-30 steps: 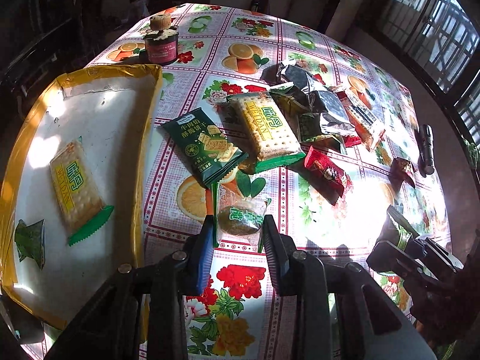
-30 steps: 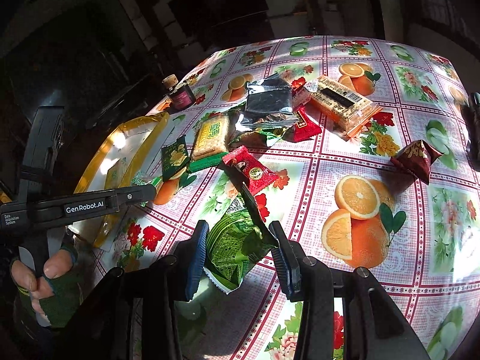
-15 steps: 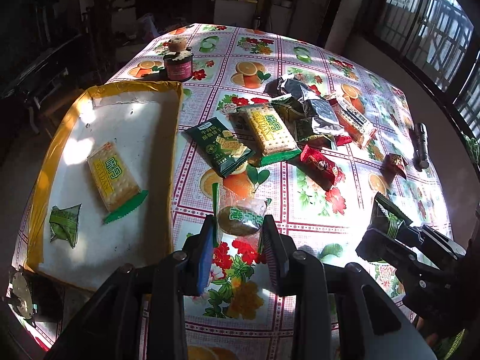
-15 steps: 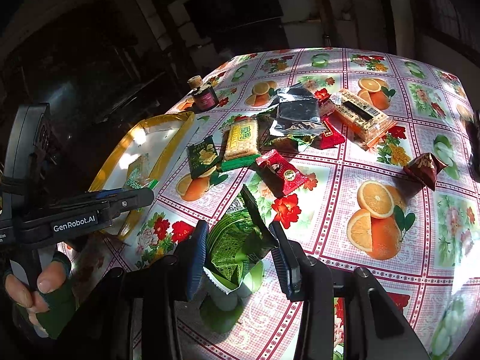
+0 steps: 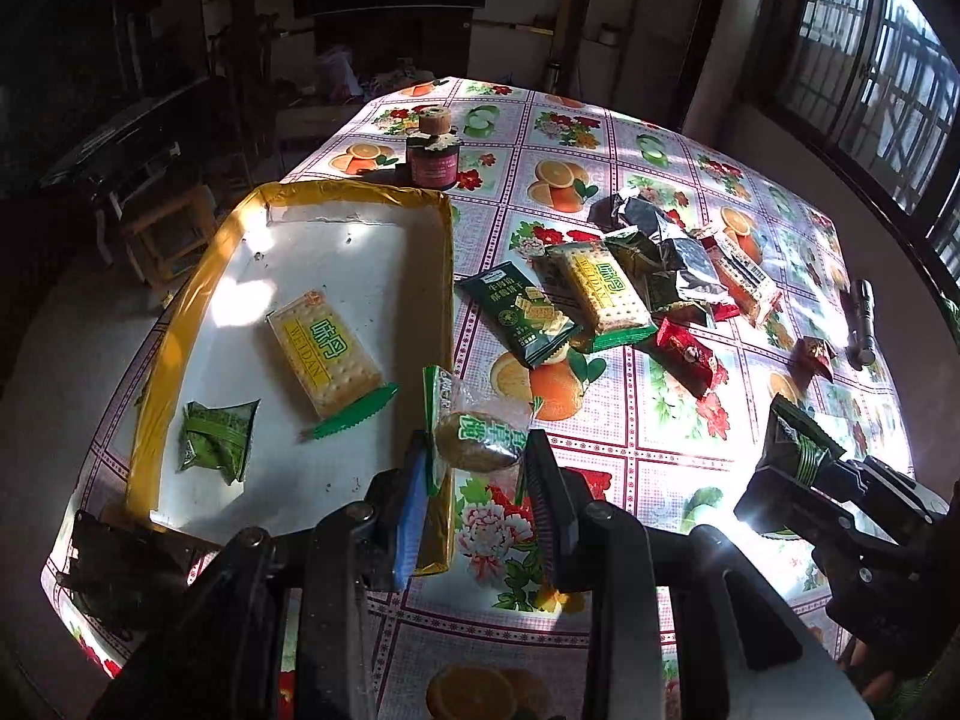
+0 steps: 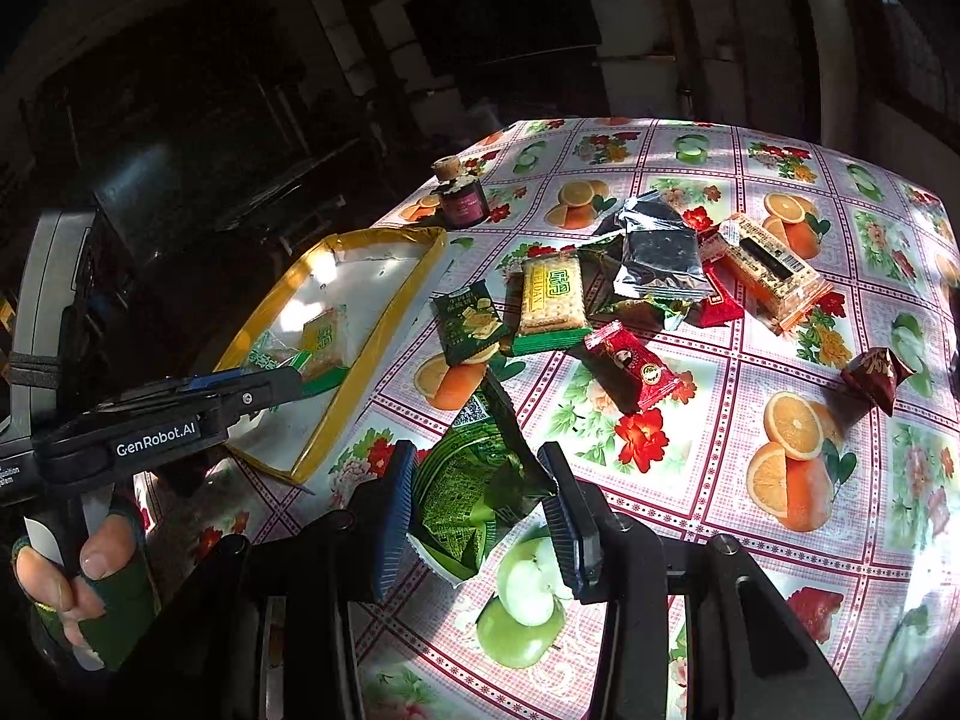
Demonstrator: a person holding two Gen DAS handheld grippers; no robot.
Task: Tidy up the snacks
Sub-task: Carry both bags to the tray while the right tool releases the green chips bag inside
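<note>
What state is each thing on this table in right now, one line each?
Left tool: shut on round clear-wrapped cake.
Right tool: shut on green packet.
Yellow-rimmed tray: holds two snacks.
Cork-stoppered jar: upright, closed.
Silver packet: lying on the snack pile.

Hard sunlight falls across a table [image 5: 600, 138] spread with a fruit-and-flower oilcloth — the room behind lies in deep shadow. A barred window [image 5: 870, 60] stands at the right, dark furniture [image 5: 138, 144] at the left.
</note>
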